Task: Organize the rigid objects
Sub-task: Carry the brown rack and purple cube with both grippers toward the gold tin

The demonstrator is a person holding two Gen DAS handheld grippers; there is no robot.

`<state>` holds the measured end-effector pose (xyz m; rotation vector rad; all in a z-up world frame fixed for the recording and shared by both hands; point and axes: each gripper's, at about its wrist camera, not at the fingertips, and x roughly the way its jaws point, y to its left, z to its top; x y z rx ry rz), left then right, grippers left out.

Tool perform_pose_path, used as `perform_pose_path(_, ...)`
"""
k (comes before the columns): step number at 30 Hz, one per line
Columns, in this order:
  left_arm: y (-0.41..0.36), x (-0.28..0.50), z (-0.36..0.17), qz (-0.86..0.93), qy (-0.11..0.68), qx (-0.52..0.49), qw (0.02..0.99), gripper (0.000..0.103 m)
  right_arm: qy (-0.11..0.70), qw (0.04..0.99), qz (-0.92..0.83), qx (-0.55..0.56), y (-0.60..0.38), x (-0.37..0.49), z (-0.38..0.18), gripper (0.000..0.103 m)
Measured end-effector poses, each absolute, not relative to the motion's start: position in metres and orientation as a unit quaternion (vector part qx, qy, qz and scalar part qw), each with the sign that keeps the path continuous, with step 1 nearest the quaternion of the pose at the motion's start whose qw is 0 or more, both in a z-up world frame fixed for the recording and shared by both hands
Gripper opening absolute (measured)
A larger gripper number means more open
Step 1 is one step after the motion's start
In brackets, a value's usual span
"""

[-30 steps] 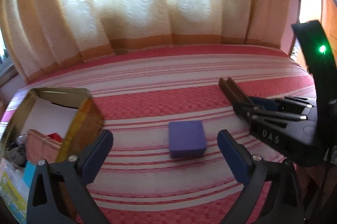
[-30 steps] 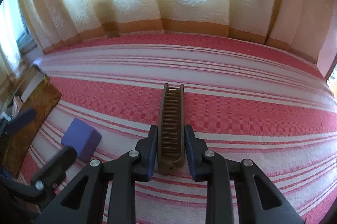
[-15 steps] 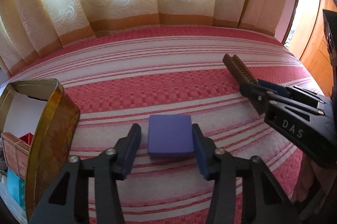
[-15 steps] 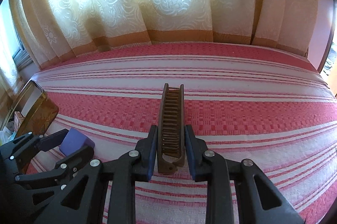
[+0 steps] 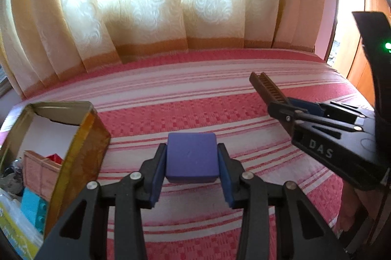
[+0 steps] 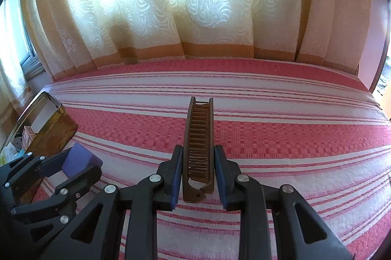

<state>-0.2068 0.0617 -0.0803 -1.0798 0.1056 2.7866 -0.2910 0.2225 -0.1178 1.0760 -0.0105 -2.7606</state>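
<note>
A purple block (image 5: 191, 157) sits between the blue pads of my left gripper (image 5: 191, 147), low over the red and white striped bedspread (image 5: 171, 111). The jaws are closing and both pads press on the block's sides. The right wrist view shows the same block (image 6: 78, 158) in that gripper at lower left. My right gripper (image 6: 198, 150) is shut on a brown folding comb (image 6: 199, 138), which sticks out forward past the fingertips. In the left wrist view the comb (image 5: 267, 86) and right gripper (image 5: 286, 108) hang at the right, apart from the block.
An open gold tin (image 5: 80, 145) stands on the left of the bed, close to the left gripper, with a pinkish box (image 5: 40, 172), something red and a blue brick (image 5: 33, 207) inside. Cream curtains (image 5: 171, 15) hang along the bed's far edge.
The left gripper's jaws came together from wide open onto the purple block, which now lies further back between the pads. The right gripper kept the comb and hardly moved.
</note>
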Motion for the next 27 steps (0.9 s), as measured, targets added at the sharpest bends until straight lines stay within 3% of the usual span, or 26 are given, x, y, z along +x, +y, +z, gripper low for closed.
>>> perform_pose_path(27, 0.034, -0.173, -0.070, 0.947, 0.006, -0.316, 0.054, 0.040, 0.009, 0.122, -0.950, 0.286, 0.199, -0.237, -0.101, 0.028)
